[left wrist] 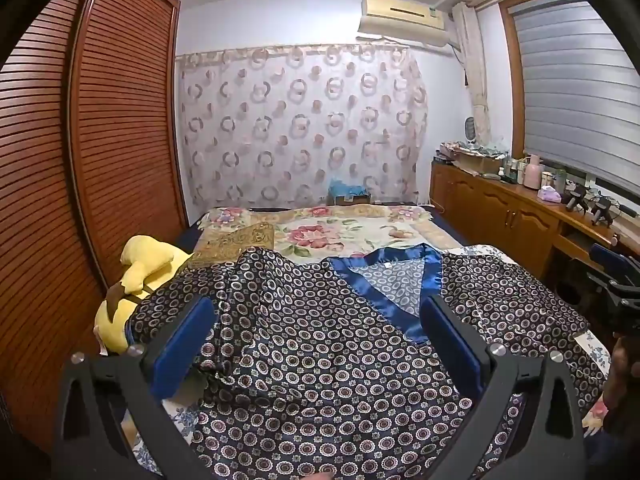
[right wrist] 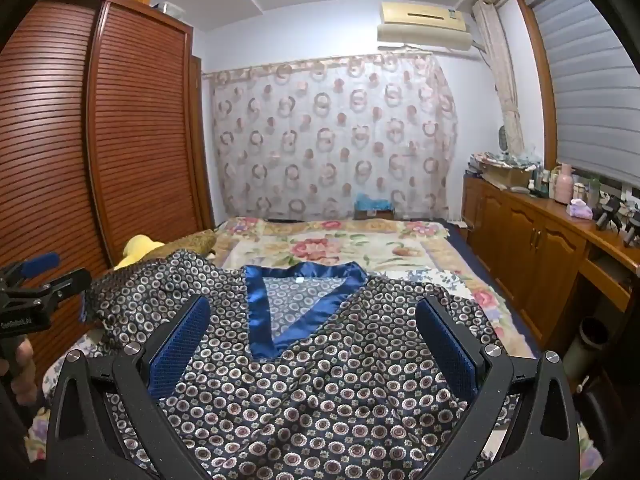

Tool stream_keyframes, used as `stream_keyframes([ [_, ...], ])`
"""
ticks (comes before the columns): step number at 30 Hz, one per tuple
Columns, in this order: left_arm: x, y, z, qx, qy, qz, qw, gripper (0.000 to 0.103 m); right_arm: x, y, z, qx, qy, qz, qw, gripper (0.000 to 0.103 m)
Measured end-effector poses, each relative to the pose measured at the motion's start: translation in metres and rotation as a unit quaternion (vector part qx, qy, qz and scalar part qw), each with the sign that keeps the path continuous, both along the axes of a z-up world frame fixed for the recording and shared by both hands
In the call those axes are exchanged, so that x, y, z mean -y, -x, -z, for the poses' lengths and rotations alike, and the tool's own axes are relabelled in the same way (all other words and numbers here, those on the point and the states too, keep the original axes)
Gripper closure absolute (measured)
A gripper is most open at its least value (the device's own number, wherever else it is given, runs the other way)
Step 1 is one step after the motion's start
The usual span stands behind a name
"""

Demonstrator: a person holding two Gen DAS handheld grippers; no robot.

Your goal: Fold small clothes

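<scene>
A patterned satin top [left wrist: 320,360] with a blue V-collar [right wrist: 296,312] lies spread on the bed [right wrist: 360,248]; left claw [left wrist: 316,344] and right claw [right wrist: 312,344] both gape above it, holding nothing.

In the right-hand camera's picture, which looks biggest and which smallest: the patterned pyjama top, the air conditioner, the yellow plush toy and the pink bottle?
1. Patterned pyjama top, though it lies nearest the camera.
2. Air conditioner.
3. Yellow plush toy, mostly hidden behind the top, so unsure.
4. Pink bottle.
</scene>
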State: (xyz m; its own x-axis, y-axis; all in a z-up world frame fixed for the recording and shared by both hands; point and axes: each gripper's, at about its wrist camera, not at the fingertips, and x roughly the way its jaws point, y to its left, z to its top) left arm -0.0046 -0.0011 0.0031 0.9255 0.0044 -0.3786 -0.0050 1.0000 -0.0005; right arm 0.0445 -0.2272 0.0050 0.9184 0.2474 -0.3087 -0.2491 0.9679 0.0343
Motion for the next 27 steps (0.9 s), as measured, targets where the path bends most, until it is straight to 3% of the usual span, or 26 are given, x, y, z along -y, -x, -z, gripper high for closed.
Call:
stream_keyframes([
  [27,-0.0009,0.0011,-0.0007,0.001,0.002,0.0,1.0,0.0,0.0004,0.0012,0.0016,-0.001,0.001,0.0,1.0,0.0],
])
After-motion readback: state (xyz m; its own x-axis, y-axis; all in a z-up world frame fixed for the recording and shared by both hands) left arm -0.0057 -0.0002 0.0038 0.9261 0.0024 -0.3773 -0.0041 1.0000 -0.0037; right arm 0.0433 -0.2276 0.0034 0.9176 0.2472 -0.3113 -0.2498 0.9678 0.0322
